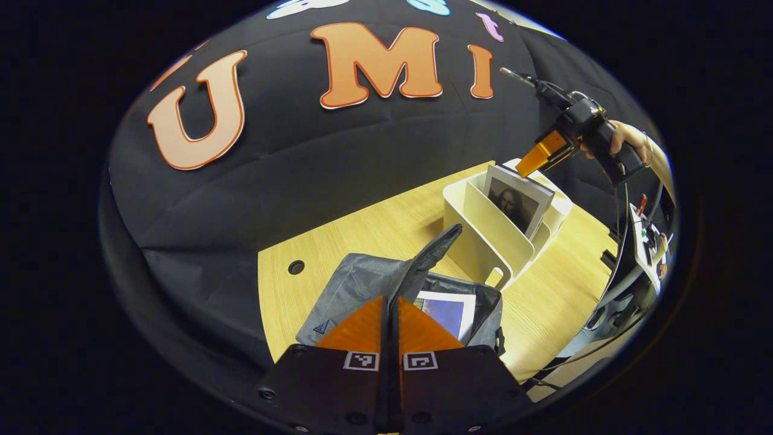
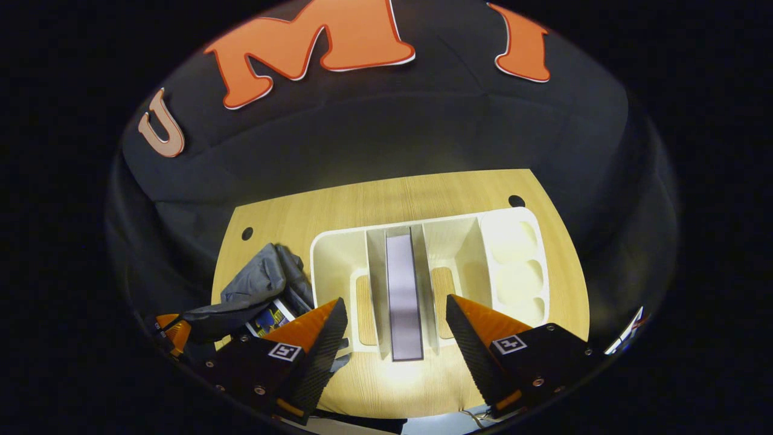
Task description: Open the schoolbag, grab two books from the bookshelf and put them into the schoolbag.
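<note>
The grey schoolbag [image 1: 356, 284] lies open on the wooden table, with one book [image 1: 448, 311] inside it. My left gripper [image 1: 391, 314] is shut on the bag's flap [image 1: 432, 251] and holds it up. Beyond the bag stands the white bookshelf [image 1: 477, 232], with a portrait-cover book [image 1: 518, 200] leaning in a slot. In the right gripper view that book [image 2: 403, 296] shows edge-on between two dividers of the bookshelf [image 2: 338, 254]. My right gripper [image 2: 395, 329] hangs open just above it, one finger to each side. From the left gripper view, the right gripper [image 1: 534, 158] sits at the book's top edge.
A hand [image 1: 628, 140] holds the right gripper. The shelf has round cup holes [image 2: 513, 266] at one end. Equipment and cables [image 1: 640, 248] stand past the table's right edge. The schoolbag [image 2: 263, 284] and left gripper [image 2: 172, 331] lie left of the shelf.
</note>
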Demonstrator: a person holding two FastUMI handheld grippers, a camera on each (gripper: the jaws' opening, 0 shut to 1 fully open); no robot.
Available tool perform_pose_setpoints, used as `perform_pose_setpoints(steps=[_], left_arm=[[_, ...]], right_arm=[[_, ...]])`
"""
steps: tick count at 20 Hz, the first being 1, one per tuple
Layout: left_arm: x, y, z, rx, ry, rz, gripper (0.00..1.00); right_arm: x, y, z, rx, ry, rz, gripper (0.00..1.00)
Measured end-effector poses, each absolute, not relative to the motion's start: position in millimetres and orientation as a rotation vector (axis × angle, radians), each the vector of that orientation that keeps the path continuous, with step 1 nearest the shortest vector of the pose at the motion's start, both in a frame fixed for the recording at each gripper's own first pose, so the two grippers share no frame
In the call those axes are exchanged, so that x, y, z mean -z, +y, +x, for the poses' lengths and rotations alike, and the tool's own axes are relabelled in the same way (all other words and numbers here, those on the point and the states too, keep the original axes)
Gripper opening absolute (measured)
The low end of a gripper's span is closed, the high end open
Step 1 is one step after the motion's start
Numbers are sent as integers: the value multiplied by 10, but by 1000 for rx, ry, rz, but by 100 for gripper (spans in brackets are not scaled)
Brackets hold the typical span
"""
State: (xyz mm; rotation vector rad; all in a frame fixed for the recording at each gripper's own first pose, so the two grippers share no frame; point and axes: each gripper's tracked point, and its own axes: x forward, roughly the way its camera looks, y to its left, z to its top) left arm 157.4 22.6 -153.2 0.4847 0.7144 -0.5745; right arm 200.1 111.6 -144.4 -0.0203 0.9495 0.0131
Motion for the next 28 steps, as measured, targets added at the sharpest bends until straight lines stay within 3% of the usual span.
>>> perform_pose_setpoints(steps=[4,6,10,11,12,13,14,15,16,17,28], left_arm=[[1546,214,1555,573,720,480,1],[1549,227,1546,565,724,481,1],[1548,214,1551,560,730,483,1],[1553,200,1552,562,730,483,1],[1560,206,1551,563,732,484,1],[1555,196,1545,564,732,483,1],[1563,201,1553,564,733,484,1],[1558,197,1557,565,734,484,1],[1563,196,1556,567,734,485,1],[1573,189,1562,569,735,486,1],[1611,155,1540,605,734,479,1]], right_arm=[[1638,1073,2169,-15,1001,-41,98],[1729,1019,2213,-6,1017,-58,93],[1882,984,2236,3,1054,-32,66],[1861,974,2255,11,1045,-17,51],[1843,968,2271,20,1033,-9,48],[1849,934,2281,25,1031,-8,35],[1823,934,2261,26,1030,-4,34],[1785,933,2241,24,1024,1,43],[1747,941,2227,23,1021,6,43],[1713,957,2208,24,1015,12,33],[661,1096,1797,-3,840,-36,32]])
